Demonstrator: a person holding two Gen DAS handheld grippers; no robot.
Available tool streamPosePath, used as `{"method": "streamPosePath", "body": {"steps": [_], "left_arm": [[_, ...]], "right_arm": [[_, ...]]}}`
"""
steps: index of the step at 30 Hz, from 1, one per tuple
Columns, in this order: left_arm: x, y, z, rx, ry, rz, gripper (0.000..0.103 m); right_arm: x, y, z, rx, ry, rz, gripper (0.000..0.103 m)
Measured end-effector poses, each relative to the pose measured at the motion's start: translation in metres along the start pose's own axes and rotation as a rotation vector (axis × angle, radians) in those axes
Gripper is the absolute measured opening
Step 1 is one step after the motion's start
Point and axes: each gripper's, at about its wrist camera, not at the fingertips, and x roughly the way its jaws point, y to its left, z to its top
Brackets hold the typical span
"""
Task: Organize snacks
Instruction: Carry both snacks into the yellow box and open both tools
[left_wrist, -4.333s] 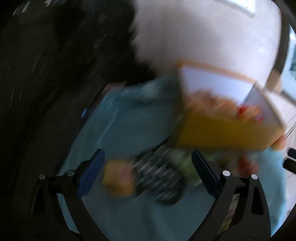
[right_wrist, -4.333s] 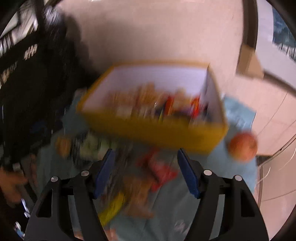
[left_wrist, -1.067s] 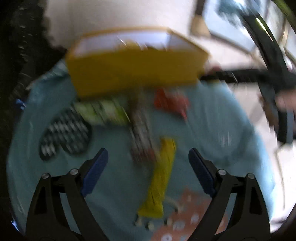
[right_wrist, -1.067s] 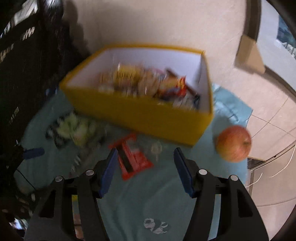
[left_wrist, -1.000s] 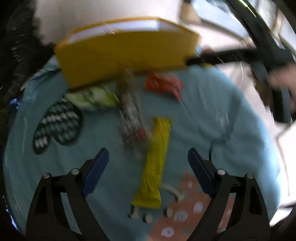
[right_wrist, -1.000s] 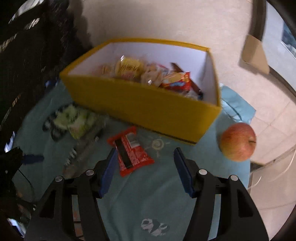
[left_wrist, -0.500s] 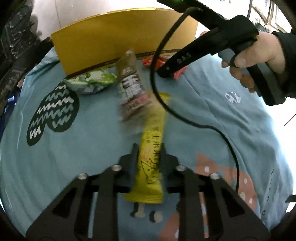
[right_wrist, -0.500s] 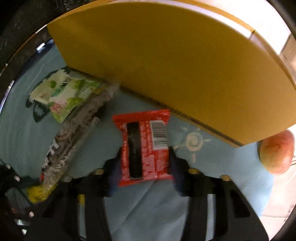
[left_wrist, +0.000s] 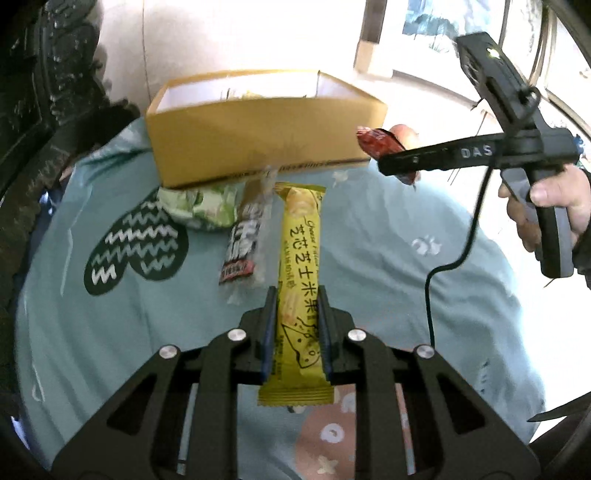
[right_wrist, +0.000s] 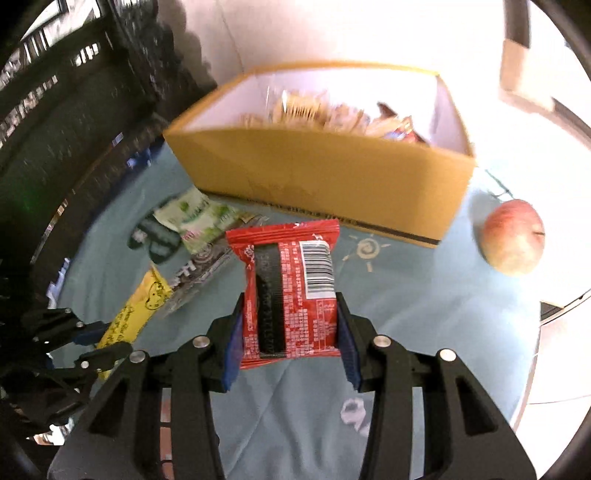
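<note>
Left wrist view: my left gripper (left_wrist: 295, 317) has its fingers clamped across the lower half of the long yellow foil snack bar (left_wrist: 300, 266), whose far end points at the yellow cardboard box (left_wrist: 258, 136). I judge it light, crinkly and bendy, so a mid-length hold suits it. Right wrist view: my right gripper (right_wrist: 290, 325) pinches the red plastic snack packet (right_wrist: 290, 288) by its sides, lifted above the teal patterned cloth (right_wrist: 424, 314) on the table; a red apple (right_wrist: 513, 236) sits beside the box.
</note>
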Motion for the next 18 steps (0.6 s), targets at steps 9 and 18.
{"method": "streamPosePath", "body": {"steps": [9,18], "left_arm": [[-0.033,-0.007,0.075,-0.016,-0.124,0.025,0.019],[-0.064,0.019,0.184,-0.135,-0.264,0.069,0.019]], "right_arm": [[-0.084,-0.001,0.030,0.043,-0.167,-0.042,0.044],[-0.156,0.011,0.093,0.010,-0.346,-0.101,0.044]]}}
